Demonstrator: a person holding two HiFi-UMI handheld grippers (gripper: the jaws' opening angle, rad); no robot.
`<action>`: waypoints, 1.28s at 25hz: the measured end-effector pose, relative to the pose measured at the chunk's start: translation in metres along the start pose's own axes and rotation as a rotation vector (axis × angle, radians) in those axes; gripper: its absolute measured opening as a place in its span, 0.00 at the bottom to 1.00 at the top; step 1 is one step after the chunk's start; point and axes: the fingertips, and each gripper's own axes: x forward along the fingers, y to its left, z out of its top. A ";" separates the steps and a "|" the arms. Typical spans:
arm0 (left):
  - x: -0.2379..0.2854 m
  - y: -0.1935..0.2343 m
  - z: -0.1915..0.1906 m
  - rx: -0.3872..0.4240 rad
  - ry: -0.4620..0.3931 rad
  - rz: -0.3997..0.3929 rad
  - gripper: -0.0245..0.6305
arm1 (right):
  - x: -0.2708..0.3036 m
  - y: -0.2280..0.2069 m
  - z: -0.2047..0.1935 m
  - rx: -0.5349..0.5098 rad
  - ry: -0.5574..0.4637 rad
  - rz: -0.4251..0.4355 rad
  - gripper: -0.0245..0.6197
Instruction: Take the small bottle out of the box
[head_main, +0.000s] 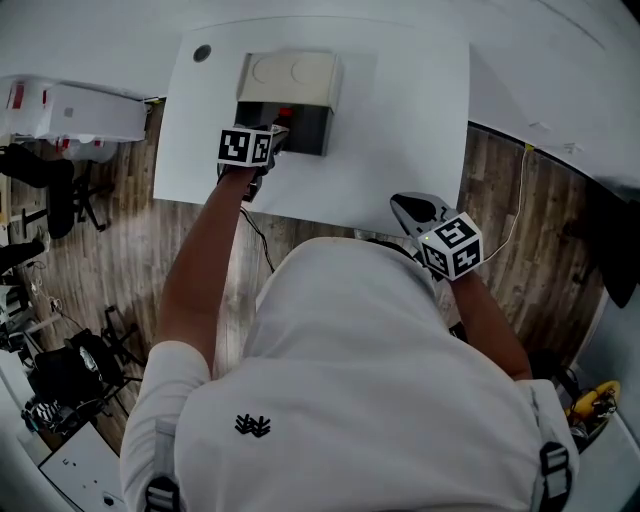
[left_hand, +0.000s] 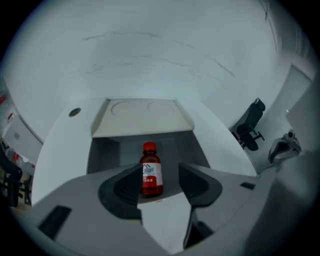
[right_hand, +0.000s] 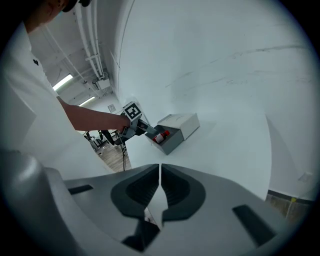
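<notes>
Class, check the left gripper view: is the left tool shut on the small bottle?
No, the left tool has its jaws apart, and the small bottle stands upright in the box, not gripped.

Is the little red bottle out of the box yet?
Not yet. Done: the left gripper is at the open front of the box, lined up with the bottle. In hand: its jaws are open, with the bottle showing in the gap, not gripped. Left: close on it and pull it out. The right gripper is shut and empty, near the table edge.
</notes>
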 end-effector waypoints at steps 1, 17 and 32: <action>0.005 0.001 -0.001 0.014 0.028 0.010 0.39 | -0.001 -0.003 -0.001 0.009 0.000 0.000 0.06; 0.053 0.018 -0.022 0.122 0.337 0.139 0.42 | -0.015 -0.028 -0.016 0.079 -0.004 -0.029 0.06; 0.038 0.003 -0.007 0.239 0.269 0.098 0.38 | -0.009 -0.026 -0.011 0.048 0.012 -0.009 0.06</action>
